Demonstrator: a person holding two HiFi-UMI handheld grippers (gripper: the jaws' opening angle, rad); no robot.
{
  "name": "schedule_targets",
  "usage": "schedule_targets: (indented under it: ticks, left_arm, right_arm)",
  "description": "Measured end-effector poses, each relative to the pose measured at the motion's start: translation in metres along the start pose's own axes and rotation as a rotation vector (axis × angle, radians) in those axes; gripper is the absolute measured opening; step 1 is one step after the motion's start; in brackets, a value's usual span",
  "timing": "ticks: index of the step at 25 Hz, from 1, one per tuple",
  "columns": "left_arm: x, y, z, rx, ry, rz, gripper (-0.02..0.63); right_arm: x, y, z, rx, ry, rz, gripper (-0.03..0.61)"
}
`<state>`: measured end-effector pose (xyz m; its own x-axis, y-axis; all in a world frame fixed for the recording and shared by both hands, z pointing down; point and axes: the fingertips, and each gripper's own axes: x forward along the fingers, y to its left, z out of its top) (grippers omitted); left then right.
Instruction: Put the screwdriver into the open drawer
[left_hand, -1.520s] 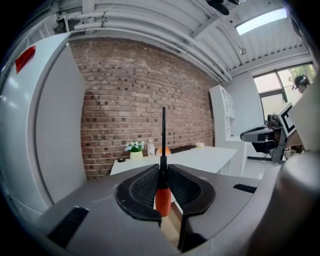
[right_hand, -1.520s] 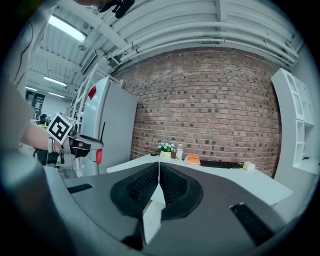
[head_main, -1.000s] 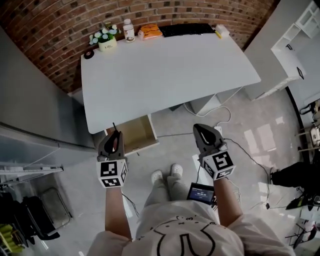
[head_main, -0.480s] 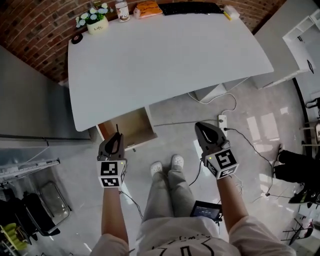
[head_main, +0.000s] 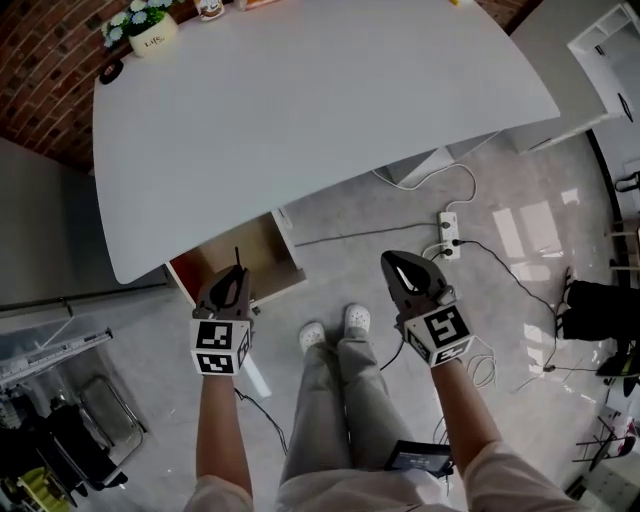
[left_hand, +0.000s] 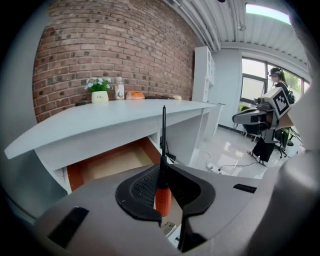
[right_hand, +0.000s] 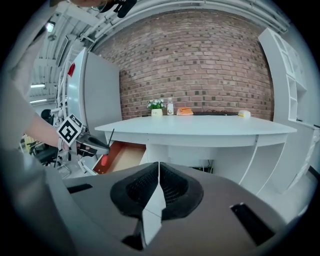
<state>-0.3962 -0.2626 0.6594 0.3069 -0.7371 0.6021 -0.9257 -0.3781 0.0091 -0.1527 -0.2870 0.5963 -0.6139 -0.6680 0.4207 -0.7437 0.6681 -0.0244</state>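
Left gripper (head_main: 232, 285), lower left in head view, clamps the orange-handled black-shaft screwdriver (left_hand: 163, 172), shaft aimed at the open wood-lined drawer (head_main: 205, 268) under the white tabletop (head_main: 320, 110) for drop-in; right gripper (head_main: 405, 272) closed, empty, spare.

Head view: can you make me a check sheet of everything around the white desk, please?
Surface: white desk, bare across its middle.
Job's things: screwdriver with an orange handle, held; open drawer under the desk's left end.
Clutter: flower pot and small dark round thing at the desk's far left corner.
Grippers: left claw shut on the screwdriver, shaft sticking out ahead; right claw shut, holding nothing.
Cables: power strip on the floor, white and black cables running from it.
Surroundings: brick wall, white shelves, shiny grey floor.
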Motion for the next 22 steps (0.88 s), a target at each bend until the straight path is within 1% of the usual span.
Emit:
schedule_targets:
  ticks: [3, 8, 14, 16, 19, 22]
  left_arm:
    - [0.021, -0.001, -0.015, -0.012, 0.033, -0.015, 0.055]
    - [0.051, 0.010, -0.041, -0.070, 0.093, -0.012, 0.055]
    - [0.079, 0.014, -0.063, -0.085, 0.172, -0.016, 0.055]
    - [0.089, 0.013, -0.070, -0.092, 0.222, -0.021, 0.055]
    - [0.102, 0.013, -0.083, -0.092, 0.321, -0.019, 0.055]
    - [0.114, 0.013, -0.092, -0.094, 0.372, -0.014, 0.055]
  right_arm:
    - [0.007, -0.006, -0.022, 0.007, 0.023, -0.009, 0.021]
    - [0.022, -0.014, -0.051, 0.019, 0.048, -0.032, 0.021]
    - [0.031, -0.031, -0.085, 0.070, 0.084, -0.093, 0.021]
    - [0.031, -0.034, -0.094, 0.083, 0.096, -0.100, 0.021]
    - [0.030, -0.037, -0.103, 0.096, 0.109, -0.107, 0.021]
    - [0.029, -0.038, -0.109, 0.106, 0.115, -0.112, 0.021]
